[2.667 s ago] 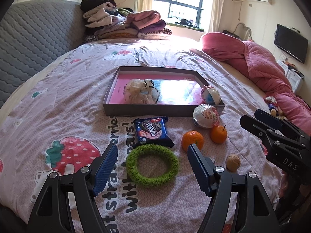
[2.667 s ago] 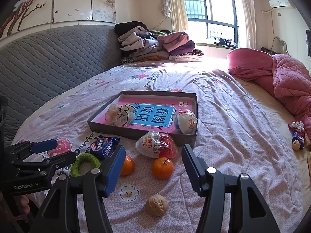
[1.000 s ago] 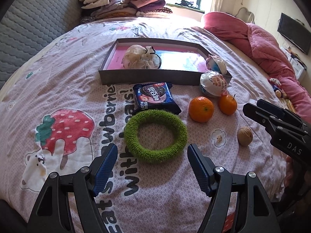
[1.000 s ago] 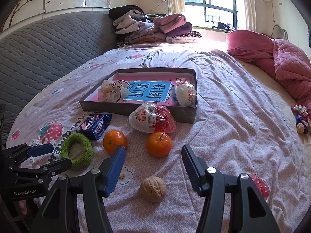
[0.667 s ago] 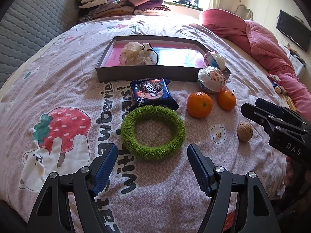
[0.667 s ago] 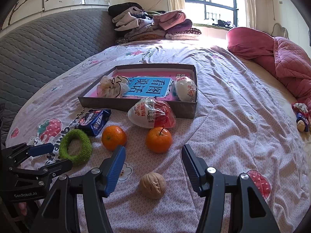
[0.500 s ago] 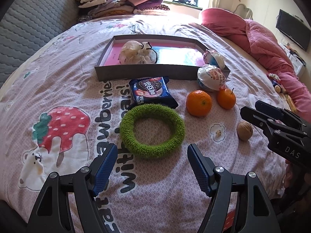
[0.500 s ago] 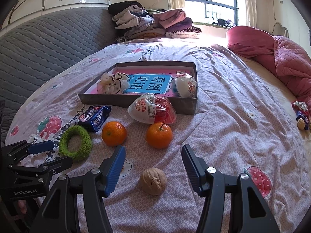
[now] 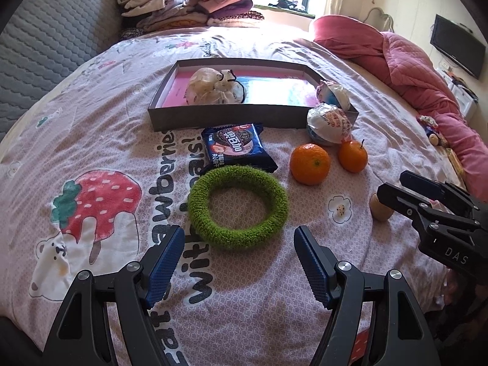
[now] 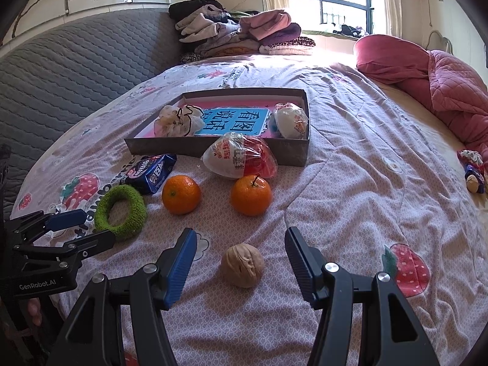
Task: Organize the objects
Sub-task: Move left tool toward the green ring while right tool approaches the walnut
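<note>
Both tongs are hovering over the bedspread [image 9: 91,116], jaws standing wide, nothing gripped.

Left tongs [image 9: 239,257] are pointing down at the green ring [image 9: 238,206], which is lying flat just ahead of the pads and not between them. The blue cookie packet [image 9: 236,148] is sitting just past the ring, its near edge touching or slightly overlapping it. The shallow box [image 9: 225,117] is lying further ahead, holding a pale tied pouch [image 9: 210,90] at its left end.

Right tongs [image 10: 238,256] are aiming at the walnut [image 10: 243,264], which is sitting on the cover about level with the fingertips, centred in the gap, clear of both pads. Ahead of it two oranges are lying apart: one forward-left [image 10: 181,194], one with a stem straight ahead [image 10: 250,194]. The wrapped toy egg [image 10: 239,159] is resting just beyond the stemmed orange, against the box's near wall. A second wrapped egg [image 10: 289,120] is sitting inside the box at its right end.

From the right camera, the left tongs are showing at lower left beside the ring.
</note>
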### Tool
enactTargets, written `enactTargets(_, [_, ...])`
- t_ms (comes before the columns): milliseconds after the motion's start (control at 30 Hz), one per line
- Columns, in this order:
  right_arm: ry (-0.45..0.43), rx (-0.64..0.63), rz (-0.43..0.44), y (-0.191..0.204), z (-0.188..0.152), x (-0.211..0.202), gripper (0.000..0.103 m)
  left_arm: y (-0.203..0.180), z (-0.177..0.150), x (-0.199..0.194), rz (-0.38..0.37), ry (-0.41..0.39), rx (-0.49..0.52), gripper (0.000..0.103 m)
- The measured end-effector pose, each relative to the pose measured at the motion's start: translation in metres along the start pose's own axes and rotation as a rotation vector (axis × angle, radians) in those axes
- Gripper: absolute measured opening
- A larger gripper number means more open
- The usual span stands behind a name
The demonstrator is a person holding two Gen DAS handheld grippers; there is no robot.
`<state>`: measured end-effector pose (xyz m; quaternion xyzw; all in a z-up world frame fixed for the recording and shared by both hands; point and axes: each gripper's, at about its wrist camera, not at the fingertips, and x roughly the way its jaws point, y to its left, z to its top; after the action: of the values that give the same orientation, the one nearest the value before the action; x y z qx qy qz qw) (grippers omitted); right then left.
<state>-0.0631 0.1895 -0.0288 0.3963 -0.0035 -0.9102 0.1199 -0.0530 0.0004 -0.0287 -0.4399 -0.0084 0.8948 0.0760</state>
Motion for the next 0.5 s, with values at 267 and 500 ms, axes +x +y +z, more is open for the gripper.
enactTargets(267, [0.007, 0.002, -0.001, -0.0014, -0.0017, 0.0013, 0.06, -0.006, 0.0012, 0.0042, -0.007, 0.003, 0.019, 0.075])
enactTargets(500, [0.025, -0.009, -0.002, 0.0008, -0.0039, 0.0068, 0.06, -0.0078, 0.004, 0.0088, -0.012, -0.002, 0.011, 0.075])
